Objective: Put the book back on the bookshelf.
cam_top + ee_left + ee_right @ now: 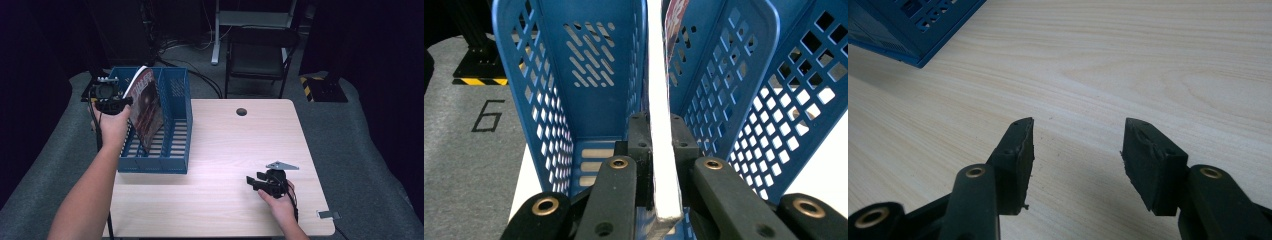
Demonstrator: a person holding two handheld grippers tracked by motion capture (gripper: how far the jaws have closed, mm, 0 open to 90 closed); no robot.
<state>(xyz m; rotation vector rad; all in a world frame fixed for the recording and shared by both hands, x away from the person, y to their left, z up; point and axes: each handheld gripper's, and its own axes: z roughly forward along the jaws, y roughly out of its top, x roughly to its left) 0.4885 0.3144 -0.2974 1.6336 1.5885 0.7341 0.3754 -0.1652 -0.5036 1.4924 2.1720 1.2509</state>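
Table in the high view is light wood with a small round hole near its far edge, and a blue slotted file rack sits at the far left corner, running back from roughly the middle of the left edge. The left gripper is up at the rack's far left side, held in the person's left hand, and it's pinching a magazine that leans tilted inside the rack, top edge up above the rim, lower end down on the slotted floor. The right gripper is well apart from all that, low over the bare wood near the front right corner, grey three-cornered plate on top, right hand behind it. Also a small grey tag-looking thing right at the front right corner, can't tell what it is. Left gripper view: looking straight down a compartment of the rack, jaws closed tight on the magazine's white page edge, pads touching it on both sides; a bit of the printed cover shows further up. Grey floor with a "6" marked on it off to the side. Right gripper view: jaws spread wide apart, gripper holding nothing, just wood grain under it and a corner of the blue rack at the top left.
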